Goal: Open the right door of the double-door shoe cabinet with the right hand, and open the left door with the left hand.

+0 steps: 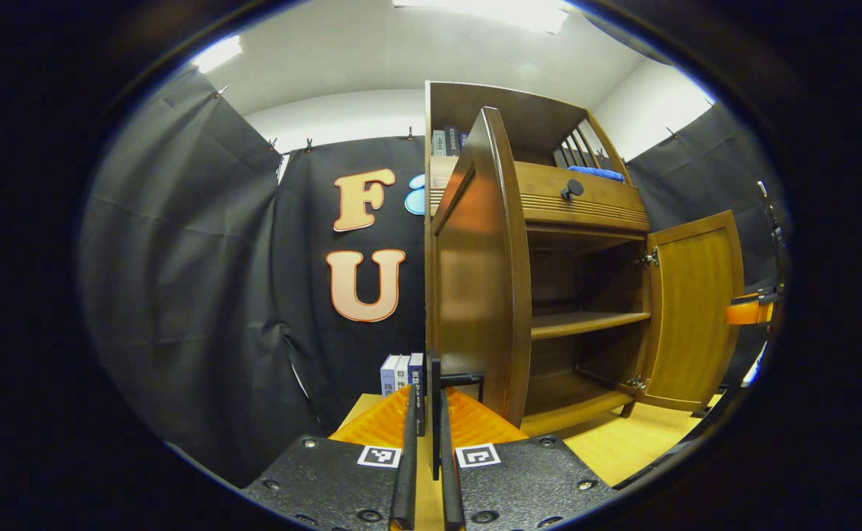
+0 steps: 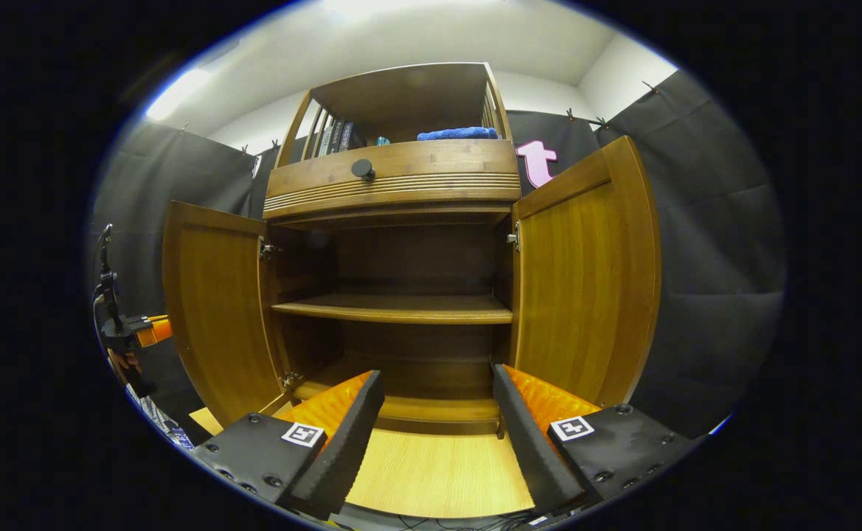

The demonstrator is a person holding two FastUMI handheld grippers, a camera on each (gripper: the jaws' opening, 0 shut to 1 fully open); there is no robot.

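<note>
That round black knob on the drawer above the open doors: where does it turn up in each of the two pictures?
Left gripper view: the black knob sits right of centre, high up, on the drawer front just past the edge-on left door.
Right gripper view: the knob sits upper middle, slightly left of centre.
Shared landmark: the blue cloth on top, right of the knob.

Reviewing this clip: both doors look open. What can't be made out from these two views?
- Left door handle: left gripper view, door stands edge-on, its outer face turned away.
- Book titles: left gripper view, too small.
- Left tool grip: fingers close together, the thin dark object between them unidentifiable.
- Cabinet top shelf contents: right gripper view, partly behind its slats.
</note>
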